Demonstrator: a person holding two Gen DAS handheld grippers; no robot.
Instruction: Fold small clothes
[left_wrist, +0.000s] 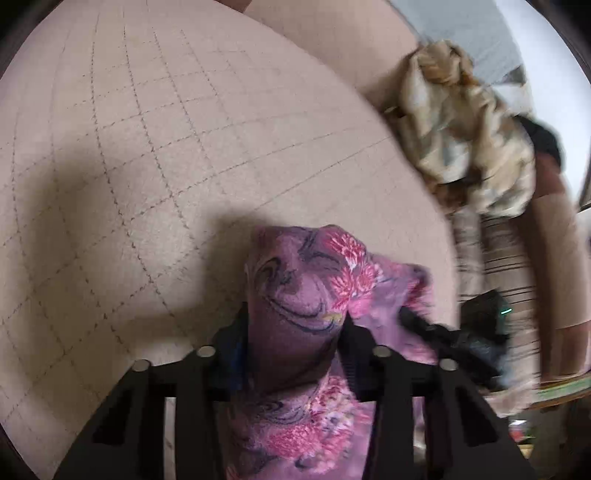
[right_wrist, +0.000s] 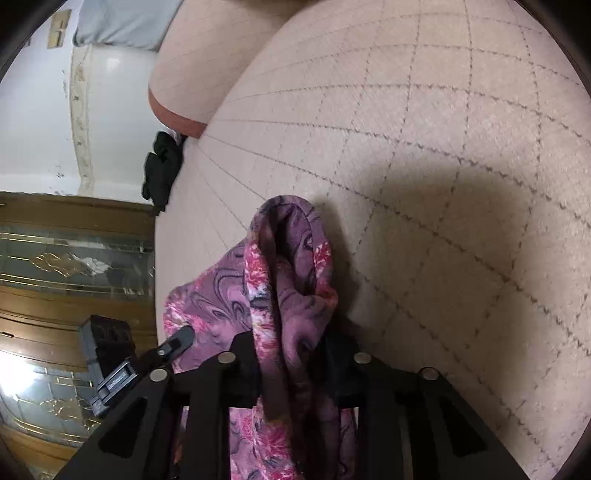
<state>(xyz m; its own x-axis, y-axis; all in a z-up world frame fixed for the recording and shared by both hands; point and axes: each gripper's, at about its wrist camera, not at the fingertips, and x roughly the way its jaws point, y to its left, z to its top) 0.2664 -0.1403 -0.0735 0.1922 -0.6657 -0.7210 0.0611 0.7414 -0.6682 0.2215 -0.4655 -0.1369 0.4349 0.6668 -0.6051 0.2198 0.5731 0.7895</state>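
A purple garment with pink flowers (left_wrist: 306, 288) is pinched between both grippers above a beige checked bed cover (left_wrist: 147, 147). My left gripper (left_wrist: 295, 328) is shut on one bunched part of it. My right gripper (right_wrist: 291, 343) is shut on another folded edge of the same garment (right_wrist: 291, 258), which loops up in front of the fingers. The right gripper also shows in the left wrist view (left_wrist: 461, 336), and the left gripper in the right wrist view (right_wrist: 177, 341). The cloth hangs down below both.
A crumpled beige and tan garment (left_wrist: 469, 129) lies at the bed's far right edge, above a striped cloth (left_wrist: 498, 258). A black cloth (right_wrist: 162, 170) hangs at the bed's edge. A pillow (right_wrist: 192, 85), a wooden glass-fronted cabinet (right_wrist: 74, 266) and a white wall (right_wrist: 37, 129) stand beyond.
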